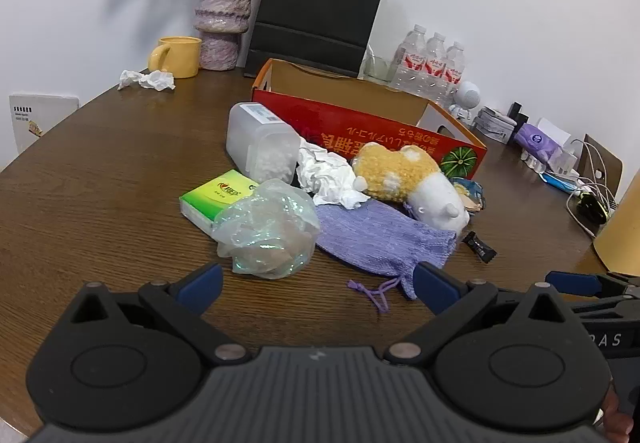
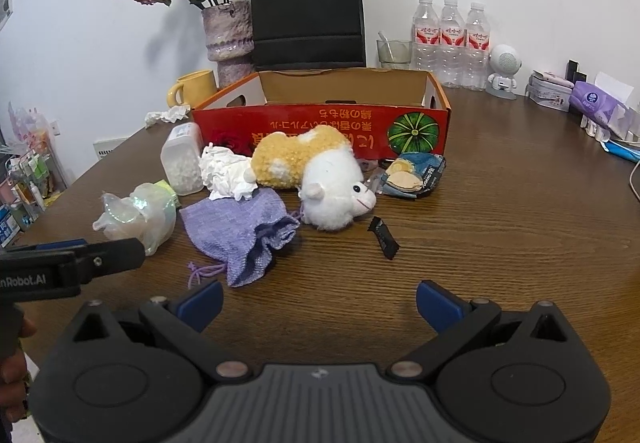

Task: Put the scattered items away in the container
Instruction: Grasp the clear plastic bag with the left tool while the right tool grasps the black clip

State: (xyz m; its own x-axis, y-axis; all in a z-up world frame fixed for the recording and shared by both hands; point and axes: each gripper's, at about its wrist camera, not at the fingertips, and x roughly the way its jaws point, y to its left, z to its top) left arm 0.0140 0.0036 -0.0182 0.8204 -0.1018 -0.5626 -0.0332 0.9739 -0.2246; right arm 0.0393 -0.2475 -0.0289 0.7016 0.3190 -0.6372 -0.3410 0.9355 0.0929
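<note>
left gripper [image 1: 318, 289]: fingers spread wide, empty | right gripper [image 2: 320, 301]: fingers spread wide, empty

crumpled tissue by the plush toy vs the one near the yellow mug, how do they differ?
The crumpled tissue by the plush toy sits inside the pile, touching the plush toy and overlapping the purple pouch; the tissue near the yellow mug lies alone on bare table. The first is in front of the red box, the second off beyond its left end. The first looks bulkier, though it is nearer the camera. Both are white, crumpled and outside the box.
</note>
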